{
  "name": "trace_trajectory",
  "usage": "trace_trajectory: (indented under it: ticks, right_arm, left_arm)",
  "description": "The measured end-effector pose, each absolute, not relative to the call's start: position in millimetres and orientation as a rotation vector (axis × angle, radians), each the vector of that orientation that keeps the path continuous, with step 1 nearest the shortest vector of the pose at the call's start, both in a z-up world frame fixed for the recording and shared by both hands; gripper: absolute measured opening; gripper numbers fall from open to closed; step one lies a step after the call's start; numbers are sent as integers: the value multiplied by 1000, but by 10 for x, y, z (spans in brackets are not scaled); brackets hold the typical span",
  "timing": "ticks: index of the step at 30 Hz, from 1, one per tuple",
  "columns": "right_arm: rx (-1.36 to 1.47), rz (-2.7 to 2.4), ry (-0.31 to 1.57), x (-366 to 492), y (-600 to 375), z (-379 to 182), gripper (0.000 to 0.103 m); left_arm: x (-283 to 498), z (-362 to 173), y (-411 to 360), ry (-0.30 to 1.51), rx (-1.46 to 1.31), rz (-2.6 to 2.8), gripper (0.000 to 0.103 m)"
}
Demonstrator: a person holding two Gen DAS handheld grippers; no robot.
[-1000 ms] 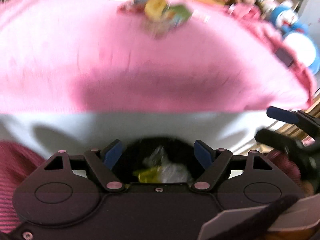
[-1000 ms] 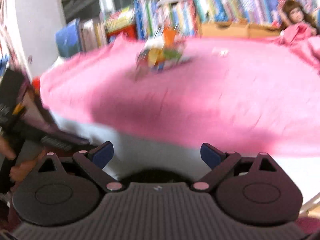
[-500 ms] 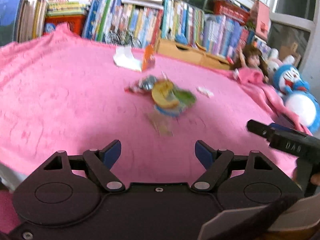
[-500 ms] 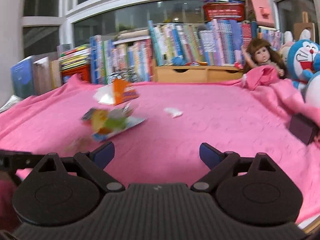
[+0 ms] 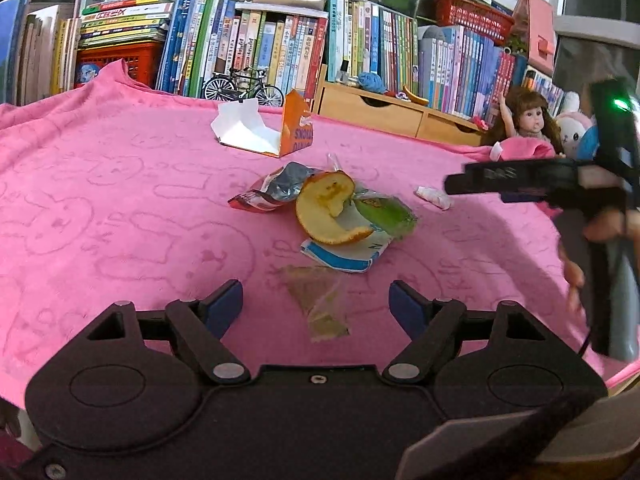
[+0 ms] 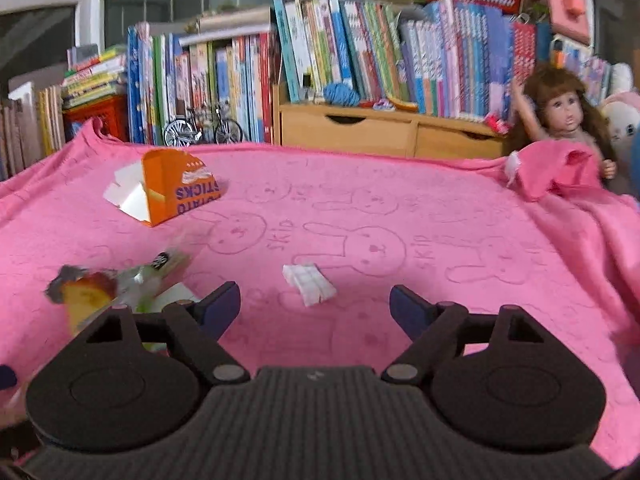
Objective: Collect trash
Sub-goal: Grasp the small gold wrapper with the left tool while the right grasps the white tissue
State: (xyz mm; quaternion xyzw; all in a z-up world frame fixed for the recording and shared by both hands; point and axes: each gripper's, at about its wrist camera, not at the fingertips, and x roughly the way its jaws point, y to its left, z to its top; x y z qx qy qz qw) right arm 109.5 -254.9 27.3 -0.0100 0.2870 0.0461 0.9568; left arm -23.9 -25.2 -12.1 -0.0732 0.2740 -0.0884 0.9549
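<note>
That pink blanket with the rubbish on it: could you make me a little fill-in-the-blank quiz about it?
1. The orange peel lies on a ____ blanket.
2. The torn snack box is coloured ____.
3. The doll sits in front of a row of ____.
4. Both the left gripper and right gripper hold ____.

Missing words: pink; orange; books; nothing

1. Orange peel (image 5: 326, 210), curled, atop a green wrapper (image 5: 386, 214) and blue-white wrapper (image 5: 348, 254), mid-blanket.
2. Foil packet (image 5: 272, 192) touching its left.
3. Clear wrapper (image 5: 320, 300) nearer.
4. Orange carton (image 5: 276, 132), opened, far.
5. White wad (image 6: 308, 282), right.
</note>
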Motion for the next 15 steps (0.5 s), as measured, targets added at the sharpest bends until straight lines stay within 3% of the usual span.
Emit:
trace_trajectory:
  ticks: [4,8,12,15]
  right_arm:
    - [-41,99,625,1385,-2499,179,89]
    - [-28,100,674,1594,-2478,96,86]
    - [-19,112,710,1656,-2463,3,72]
    - [-23,112,696,1591,-2457,6,52]
  left_arm:
    - [-182,-138,-269,558,-136,-171,70]
    - [-151,-141,-256,561,-133,-150,56]
    - [-152,-155,-214,552,-143,-136,24]
    - [-159,-158,-151,545,-183,-138,16]
